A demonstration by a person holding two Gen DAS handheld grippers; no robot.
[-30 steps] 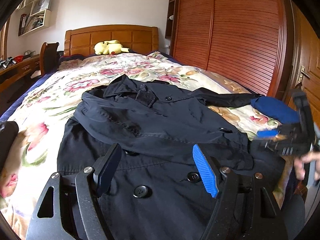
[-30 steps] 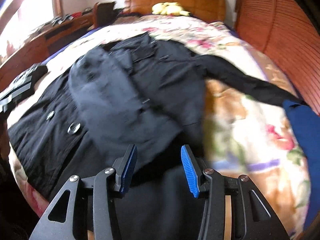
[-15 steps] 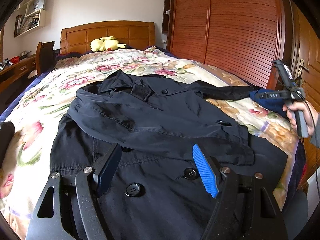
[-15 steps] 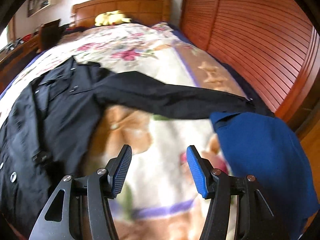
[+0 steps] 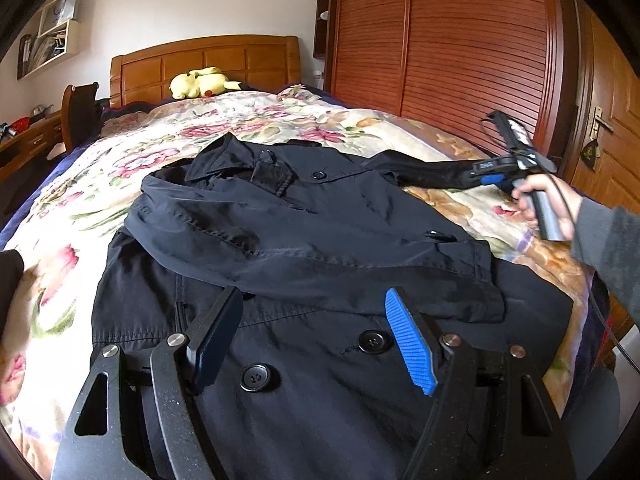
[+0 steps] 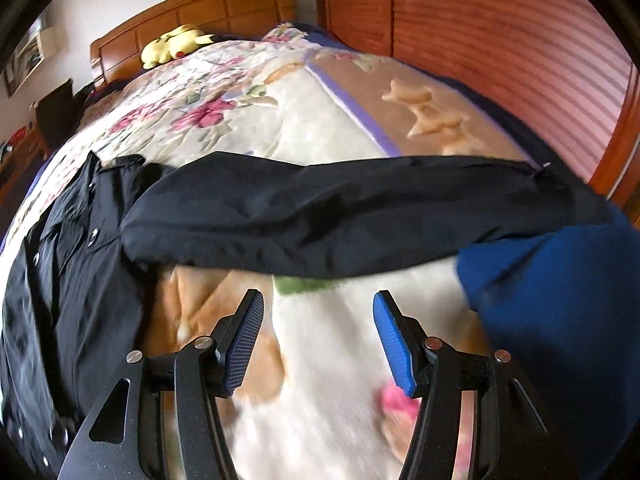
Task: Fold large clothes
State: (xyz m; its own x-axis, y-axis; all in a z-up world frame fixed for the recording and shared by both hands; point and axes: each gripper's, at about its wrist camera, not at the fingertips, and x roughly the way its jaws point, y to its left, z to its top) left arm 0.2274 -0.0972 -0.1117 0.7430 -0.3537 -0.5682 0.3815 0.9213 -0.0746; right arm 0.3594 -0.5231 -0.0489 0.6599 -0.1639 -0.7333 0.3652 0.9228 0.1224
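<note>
A black double-breasted coat (image 5: pixel 304 240) lies face up on the flowered bedspread (image 5: pixel 120 168). One sleeve is folded across its chest. The other sleeve (image 6: pixel 340 220) stretches out flat toward the wardrobe side. My left gripper (image 5: pixel 316 340) is open and empty, hovering over the coat's lower front near its buttons. My right gripper (image 6: pixel 318 336) is open and empty, low over the bedspread just short of the outstretched sleeve; it also shows in the left wrist view (image 5: pixel 504 168), held by a hand at the sleeve's end.
A blue garment (image 6: pixel 560 300) lies at the bed's right edge, touching the sleeve's cuff. A yellow plush toy (image 5: pixel 202 80) sits by the wooden headboard. A slatted wooden wardrobe (image 5: pixel 460 48) stands close on the right. A desk and chair (image 5: pixel 76 108) stand at left.
My right gripper has swung from the coat's body to the outstretched sleeve and come closer to it. My left gripper has stayed over the coat's lower front.
</note>
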